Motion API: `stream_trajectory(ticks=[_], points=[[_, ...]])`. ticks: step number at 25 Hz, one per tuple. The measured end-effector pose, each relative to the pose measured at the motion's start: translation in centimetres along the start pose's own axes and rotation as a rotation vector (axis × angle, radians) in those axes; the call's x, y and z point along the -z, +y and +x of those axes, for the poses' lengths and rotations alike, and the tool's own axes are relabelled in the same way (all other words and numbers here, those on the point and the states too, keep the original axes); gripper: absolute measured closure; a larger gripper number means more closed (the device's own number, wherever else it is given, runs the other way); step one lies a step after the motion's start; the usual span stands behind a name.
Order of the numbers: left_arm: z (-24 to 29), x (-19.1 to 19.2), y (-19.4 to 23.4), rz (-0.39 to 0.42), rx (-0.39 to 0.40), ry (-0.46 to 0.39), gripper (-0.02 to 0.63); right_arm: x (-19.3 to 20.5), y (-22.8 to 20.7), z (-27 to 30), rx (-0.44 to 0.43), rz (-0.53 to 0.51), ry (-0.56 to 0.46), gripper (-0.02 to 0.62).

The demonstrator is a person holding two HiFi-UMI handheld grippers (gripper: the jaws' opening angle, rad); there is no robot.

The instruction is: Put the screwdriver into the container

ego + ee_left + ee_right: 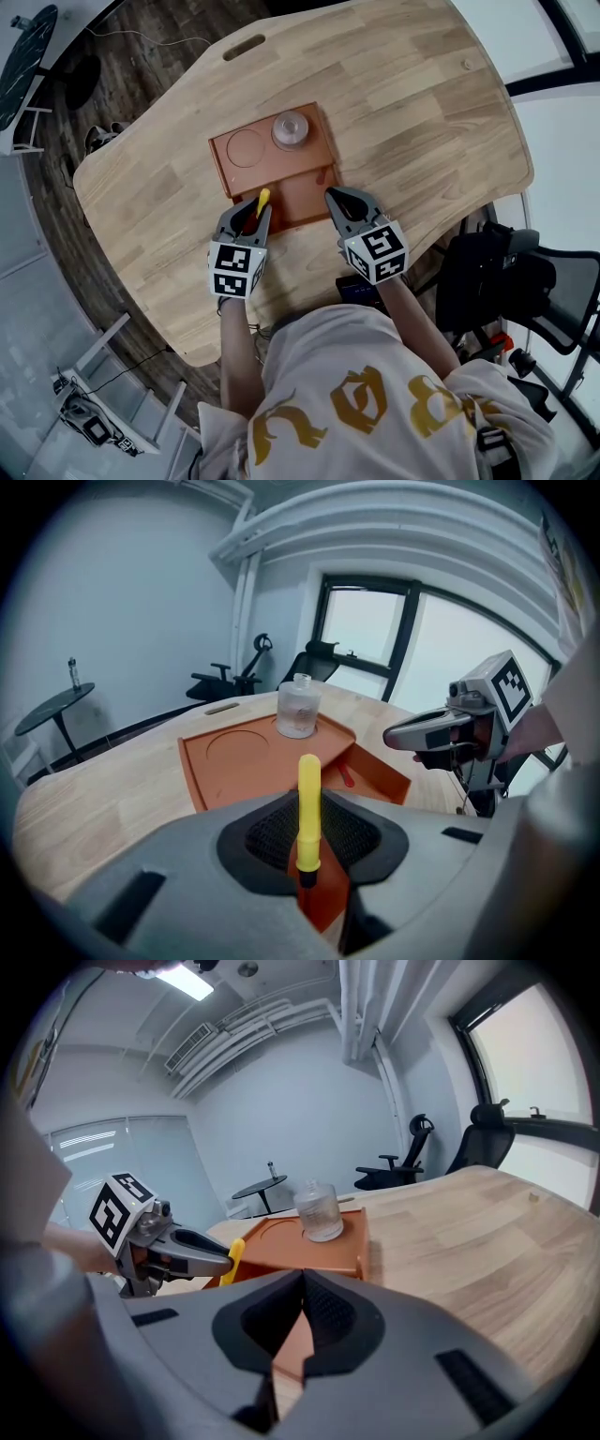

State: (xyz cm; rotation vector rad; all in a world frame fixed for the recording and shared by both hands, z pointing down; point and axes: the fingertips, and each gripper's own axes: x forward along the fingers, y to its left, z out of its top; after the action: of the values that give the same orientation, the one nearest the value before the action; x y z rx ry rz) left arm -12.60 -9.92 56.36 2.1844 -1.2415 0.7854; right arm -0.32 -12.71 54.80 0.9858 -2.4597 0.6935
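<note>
An orange tray container (298, 186) lies on the wooden table, with a lower compartment at its near end. My left gripper (250, 217) is shut on the screwdriver (262, 199), whose yellow handle (308, 803) sticks up between the pads. It hangs over the tray's (234, 775) near left corner. From the right gripper view the yellow handle (232, 1252) shows at the left gripper's (197, 1247) tip, beside the tray (314, 1251). My right gripper (348, 201) sits at the tray's near right corner; its jaws (302, 1281) meet with nothing between them. The left gripper view shows it (412, 733) from the side.
A clear glass jar (291, 128) stands at the tray's far right, next to a round recess (246, 148). A small red piece (345, 775) lies in the lower compartment. A black office chair (506, 277) stands right of the table; the table's near edge runs under my hands.
</note>
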Motion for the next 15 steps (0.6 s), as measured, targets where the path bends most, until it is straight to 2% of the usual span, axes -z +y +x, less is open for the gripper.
stream_trajectory(ticks=[9,15], points=[[1.1,0.1,-0.4,0.025,0.035,0.046,0.534,0.3,-0.8,0.4,0.006,0.012,0.005,0.583],[2.4,0.3,-1.6,0.107,0.086,0.112,0.534,0.5,-1.2,0.6,0.013,0.020,0.006,0.583]])
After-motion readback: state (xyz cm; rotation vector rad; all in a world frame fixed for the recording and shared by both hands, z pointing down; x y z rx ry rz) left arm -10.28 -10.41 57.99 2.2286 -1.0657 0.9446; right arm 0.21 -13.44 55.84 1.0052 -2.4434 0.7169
